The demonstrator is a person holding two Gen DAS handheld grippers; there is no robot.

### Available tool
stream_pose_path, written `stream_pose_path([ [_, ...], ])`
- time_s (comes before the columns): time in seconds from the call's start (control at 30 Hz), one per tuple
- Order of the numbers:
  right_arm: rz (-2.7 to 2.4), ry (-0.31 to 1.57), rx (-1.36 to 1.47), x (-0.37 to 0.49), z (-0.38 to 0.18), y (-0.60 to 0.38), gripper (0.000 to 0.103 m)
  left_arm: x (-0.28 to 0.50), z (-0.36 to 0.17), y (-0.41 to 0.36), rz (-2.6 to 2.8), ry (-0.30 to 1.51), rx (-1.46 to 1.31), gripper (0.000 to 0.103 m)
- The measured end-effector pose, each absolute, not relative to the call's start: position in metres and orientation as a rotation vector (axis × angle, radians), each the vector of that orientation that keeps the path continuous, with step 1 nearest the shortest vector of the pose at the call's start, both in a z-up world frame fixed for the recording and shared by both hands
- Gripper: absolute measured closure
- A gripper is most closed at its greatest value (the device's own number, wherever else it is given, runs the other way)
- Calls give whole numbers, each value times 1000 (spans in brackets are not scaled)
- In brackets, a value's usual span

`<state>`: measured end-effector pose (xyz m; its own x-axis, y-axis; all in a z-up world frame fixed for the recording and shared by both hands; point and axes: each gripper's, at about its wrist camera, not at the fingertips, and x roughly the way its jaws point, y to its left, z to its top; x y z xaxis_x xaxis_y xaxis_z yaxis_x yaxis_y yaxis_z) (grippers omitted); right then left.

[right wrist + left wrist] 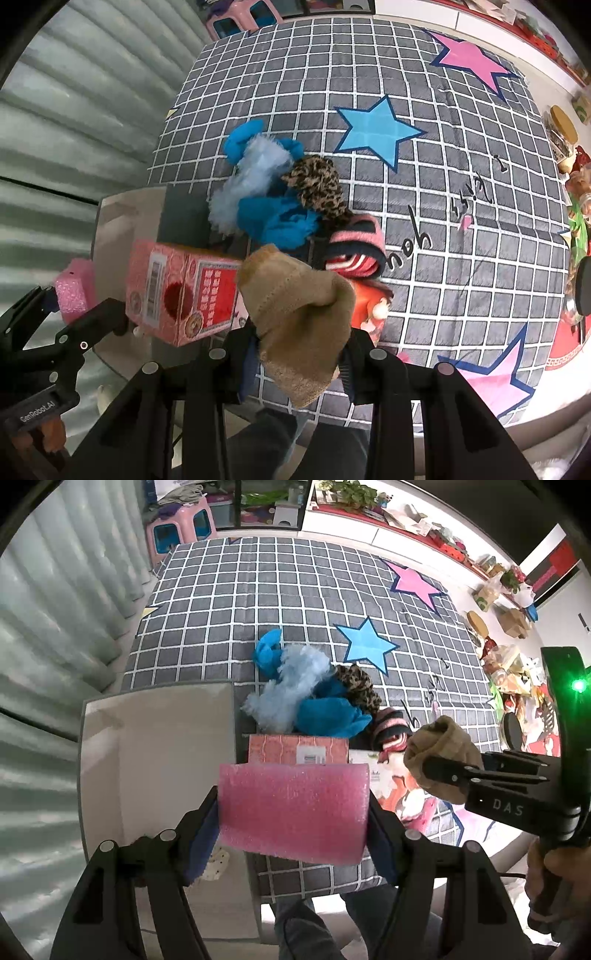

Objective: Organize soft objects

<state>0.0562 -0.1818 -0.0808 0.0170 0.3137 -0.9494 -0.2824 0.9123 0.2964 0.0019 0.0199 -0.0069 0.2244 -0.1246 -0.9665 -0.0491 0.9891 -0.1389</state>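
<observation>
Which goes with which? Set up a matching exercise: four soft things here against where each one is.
Things:
1. pink foam block
2. tan sock
3. leopard-print cloth
4. pink striped sock

Places:
A. in the right tongs
B. on the pile, against the blue cloth
C. in the left tongs
D. on the mat, beyond the tan sock

Pairs: 1-C, 2-A, 3-B, 4-D

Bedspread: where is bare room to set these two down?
Free: the checked bedspread right of the blue star, and beyond the pile. Crowded: the soft pile, striped sock and pink box.
</observation>
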Motion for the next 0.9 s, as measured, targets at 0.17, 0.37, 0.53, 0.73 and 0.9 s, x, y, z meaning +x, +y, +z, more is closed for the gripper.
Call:
stream_pose_path([
  [0.17, 455, 1487, 23, 41, -82, -182, 65, -11, -10, 19, -62, 1352, -150, 29],
  [0.37, 449, 1498, 20, 24, -85, -180, 65, -28, -13, 19, -69, 1357, -143, 29],
  [0.53, 462, 1507, 8, 8, -86, -172, 65, -41, -15, 21, -46, 1354, -111, 29],
  [0.73, 487, 1516, -14, -10, -88, -158, 65, -56, -20, 28, -14, 1357, -108, 29],
  [0.9, 521, 1521, -52, -22, -87, -141, 65, -68, -21, 38, 30, 1349, -103, 29],
])
